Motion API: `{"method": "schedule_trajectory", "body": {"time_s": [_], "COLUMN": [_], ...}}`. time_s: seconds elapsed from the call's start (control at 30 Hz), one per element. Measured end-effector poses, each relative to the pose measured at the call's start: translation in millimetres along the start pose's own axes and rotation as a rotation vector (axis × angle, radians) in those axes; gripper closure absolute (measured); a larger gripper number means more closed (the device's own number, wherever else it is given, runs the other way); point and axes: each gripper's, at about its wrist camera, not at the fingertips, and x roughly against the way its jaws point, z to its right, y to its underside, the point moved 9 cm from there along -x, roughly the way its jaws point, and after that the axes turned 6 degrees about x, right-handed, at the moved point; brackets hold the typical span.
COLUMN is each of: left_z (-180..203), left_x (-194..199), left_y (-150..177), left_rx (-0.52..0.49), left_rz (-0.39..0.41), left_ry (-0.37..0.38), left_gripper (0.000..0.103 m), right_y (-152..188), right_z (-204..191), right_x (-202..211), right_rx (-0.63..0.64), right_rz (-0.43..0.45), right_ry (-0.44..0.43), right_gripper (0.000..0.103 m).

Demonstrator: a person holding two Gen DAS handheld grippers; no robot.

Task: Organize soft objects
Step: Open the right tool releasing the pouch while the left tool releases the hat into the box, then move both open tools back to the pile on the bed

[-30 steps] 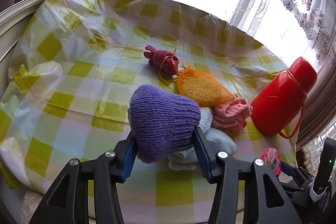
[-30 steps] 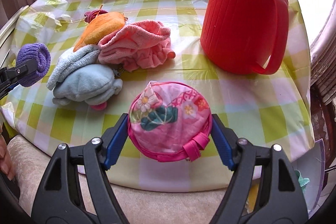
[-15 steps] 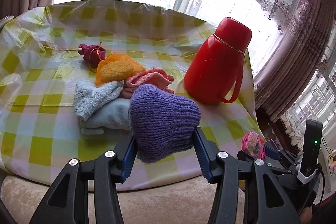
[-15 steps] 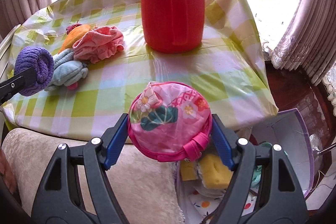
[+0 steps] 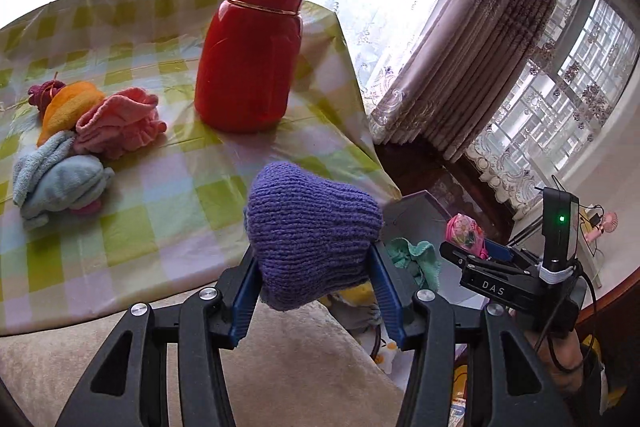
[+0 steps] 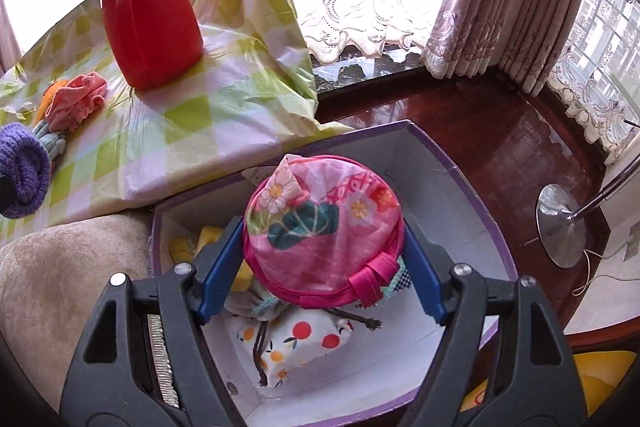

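My left gripper [image 5: 312, 263] is shut on a purple knitted hat [image 5: 312, 227], held over the table's front right corner and a beige cushion. My right gripper [image 6: 322, 247] is shut on a round pink floral pouch [image 6: 320, 219], hanging above an open white box with a purple rim [image 6: 460, 183] on the floor. Inside the box lie a fruit-print drawstring bag [image 6: 296, 343] and yellow soft things [image 6: 208, 239]. On the table a pile remains: pink cloth [image 5: 120, 123], orange pouch [image 5: 68, 103], light blue towel [image 5: 56, 183], maroon toy [image 5: 40, 91].
A tall red thermos [image 5: 252, 47] stands on the checked tablecloth [image 5: 160, 207] near its right edge. A beige cushion [image 6: 60, 287] lies left of the box. A lamp's metal base [image 6: 560, 227] rests on the dark wood floor. Curtains hang behind.
Both grippers have swung right, away from the table with their loads. The pink pouch went from over the table edge to above the open box. The purple hat now hangs near the table's corner.
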Motion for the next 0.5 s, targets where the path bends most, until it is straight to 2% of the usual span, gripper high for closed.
{"method": "schedule_trajectory", "body": {"time_s": [0.23,0.33,0.43,0.5], "left_z": [67,86,86,79], "left_x": [-13,-19,-21,-18], "left_y": [37,53,53,49], "left_rx": [-0.128,-0.177,-0.180,-0.149], "left_rz": [-0.127,-0.198,-0.194,-0.187], "left_ry": [0.136,0.204,0.179,0.181], "left_gripper": [0.047,0.042,0.032,0.032], "right_y": [16,21,24,23], "right_z": [48,66,75,76], "right_x": [9,10,9,8], "right_rx": [-0.080,-0.107,-0.136,-0.148], "right_rz": [-0.015,-0.027,-0.035,-0.035], "right_ry": [0.052,0.077,0.087,0.080], "right_gripper": [0.025,0.023,0.019,0.019]}}
